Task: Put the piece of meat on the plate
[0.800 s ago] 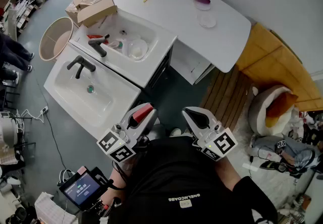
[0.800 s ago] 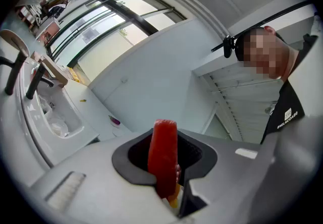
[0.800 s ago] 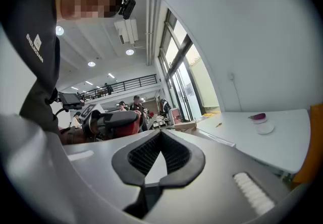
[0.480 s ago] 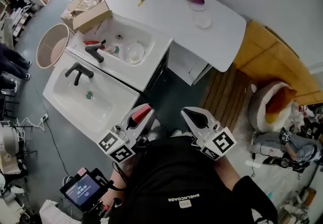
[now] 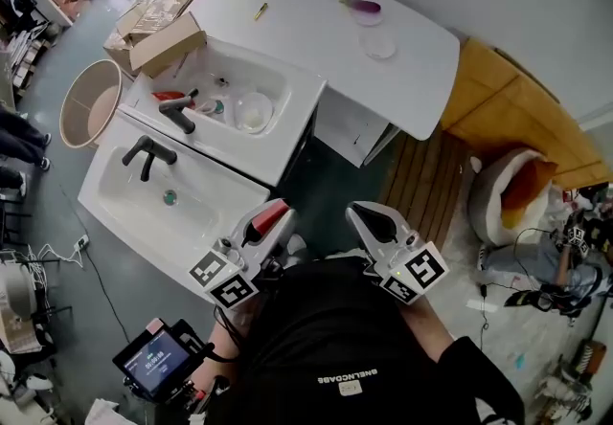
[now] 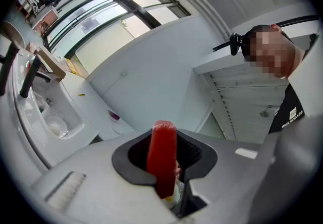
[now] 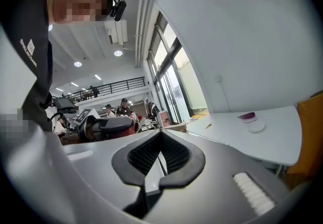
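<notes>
The piece of meat (image 5: pixel 271 213) is a flat red slab, and my left gripper (image 5: pixel 266 224) is shut on it close to my chest. In the left gripper view the meat (image 6: pixel 161 152) stands upright between the dark pads. My right gripper (image 5: pixel 359 214) is shut and empty, its pads (image 7: pixel 174 153) meeting along a thin line. Far ahead on the white table (image 5: pixel 306 21) lies a small clear plate (image 5: pixel 378 47). Beside it a second dish (image 5: pixel 368 15) carries a purple item (image 5: pixel 360 5). Both grippers are well short of the table.
Two white sinks (image 5: pixel 163 208) with black faucets (image 5: pixel 148 153) stand at left; the farther one holds a clear bowl (image 5: pixel 252 111). Cardboard boxes (image 5: pixel 158 31) and a pink bin (image 5: pixel 88 100) lie beyond. A wooden slat mat (image 5: pixel 431 184) and an orange pet bed (image 5: pixel 512 198) are at right.
The head view has drifted, so the sinks and table sit a little lower and further left. Both grippers keep their place and the meat stays gripped.
</notes>
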Motion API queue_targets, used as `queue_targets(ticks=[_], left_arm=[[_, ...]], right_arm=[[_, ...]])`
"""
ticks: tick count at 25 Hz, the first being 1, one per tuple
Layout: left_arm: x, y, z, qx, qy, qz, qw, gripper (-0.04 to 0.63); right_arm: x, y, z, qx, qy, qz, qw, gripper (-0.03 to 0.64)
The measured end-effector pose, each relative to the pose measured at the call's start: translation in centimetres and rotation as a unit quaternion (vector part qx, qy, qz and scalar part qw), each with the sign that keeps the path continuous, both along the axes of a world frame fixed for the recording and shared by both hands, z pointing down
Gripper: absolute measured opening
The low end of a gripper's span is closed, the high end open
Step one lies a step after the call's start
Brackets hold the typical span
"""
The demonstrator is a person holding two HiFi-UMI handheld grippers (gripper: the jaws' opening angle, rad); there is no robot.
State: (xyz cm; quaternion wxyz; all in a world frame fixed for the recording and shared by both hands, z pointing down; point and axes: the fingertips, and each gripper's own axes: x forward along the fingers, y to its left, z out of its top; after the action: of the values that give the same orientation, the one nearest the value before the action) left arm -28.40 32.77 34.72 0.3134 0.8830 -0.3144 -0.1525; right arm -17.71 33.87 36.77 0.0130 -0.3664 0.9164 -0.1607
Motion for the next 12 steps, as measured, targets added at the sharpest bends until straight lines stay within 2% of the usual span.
queue_targets(ticks=[8, 12], left_arm=[[-0.9, -0.9, 0.6, -0.003, 0.002, 0.035, 0.9994, 0.109], [-1.3, -1.8, 0.4, 0.001, 0.001, 0.035, 0.9994, 0.109]], right_arm=[[-0.6, -1.7, 0.7, -0.012, -0.004, 0.042, 0.999, 0.006], [-0.4, -2.6, 0.8, -0.017, -0.012, 0.052, 0.998, 0.006]])
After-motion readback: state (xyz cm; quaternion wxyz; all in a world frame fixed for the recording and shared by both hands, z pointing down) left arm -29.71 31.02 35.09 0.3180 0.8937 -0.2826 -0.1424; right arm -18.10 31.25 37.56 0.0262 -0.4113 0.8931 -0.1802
